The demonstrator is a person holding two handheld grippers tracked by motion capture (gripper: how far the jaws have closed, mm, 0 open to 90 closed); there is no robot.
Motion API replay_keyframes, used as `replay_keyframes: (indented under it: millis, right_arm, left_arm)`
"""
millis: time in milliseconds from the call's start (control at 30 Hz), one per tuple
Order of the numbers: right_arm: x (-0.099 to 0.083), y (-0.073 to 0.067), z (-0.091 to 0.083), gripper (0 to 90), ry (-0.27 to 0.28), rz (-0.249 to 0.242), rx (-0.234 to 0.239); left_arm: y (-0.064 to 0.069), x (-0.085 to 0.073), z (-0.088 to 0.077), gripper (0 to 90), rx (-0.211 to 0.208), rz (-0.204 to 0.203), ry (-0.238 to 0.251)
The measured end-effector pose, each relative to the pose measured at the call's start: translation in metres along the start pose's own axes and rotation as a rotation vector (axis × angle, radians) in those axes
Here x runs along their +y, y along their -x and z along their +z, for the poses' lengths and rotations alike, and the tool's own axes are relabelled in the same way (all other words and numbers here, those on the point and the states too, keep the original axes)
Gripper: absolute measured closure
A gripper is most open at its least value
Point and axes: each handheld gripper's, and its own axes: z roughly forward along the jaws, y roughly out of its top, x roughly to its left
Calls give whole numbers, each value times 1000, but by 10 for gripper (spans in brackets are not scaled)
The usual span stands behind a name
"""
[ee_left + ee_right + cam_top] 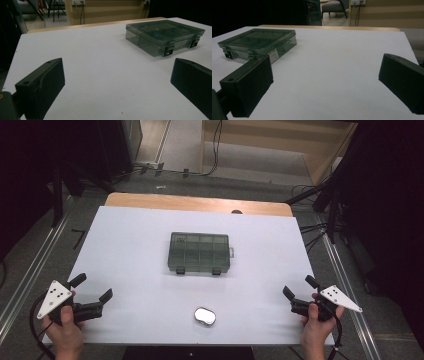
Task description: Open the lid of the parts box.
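High view: closed box (200,252) mid tabletop (130,245), small tin (205,316) in front of box, untouched; left gripper (92,294) and right gripper (297,294) wide, empty, well apart from box.

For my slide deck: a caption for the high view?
Two open grippers, left and right, flank a closed smoky translucent compartment box and small silver oval case.

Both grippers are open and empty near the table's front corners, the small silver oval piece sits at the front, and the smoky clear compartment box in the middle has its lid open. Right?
Not quite: the smoky clear plastic compartment box has its lid shut, both black latches fastened, as the left gripper view shows. The rest holds: left gripper and right gripper are open and empty, and the small silver oval piece lies at the front.
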Motion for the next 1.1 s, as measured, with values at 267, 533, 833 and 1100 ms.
replay_keyframes:
  millis: [267,533,833,1100]
  right_arm:
    - [2,-6,2,0,-5,-23,6]
    - [5,-17,11,0,-39,-36,31]
    - [16,-32,23,0,-66,-96,45]
    - [26,-36,27,0,-62,-100,43]
  left_arm:
    - [10,3,7,0,-32,-3,0]
    - [14,10,13,0,-76,-8,13]
    - [23,20,25,0,-77,-3,0]
    - [30,31,36,0,-90,3,-21]
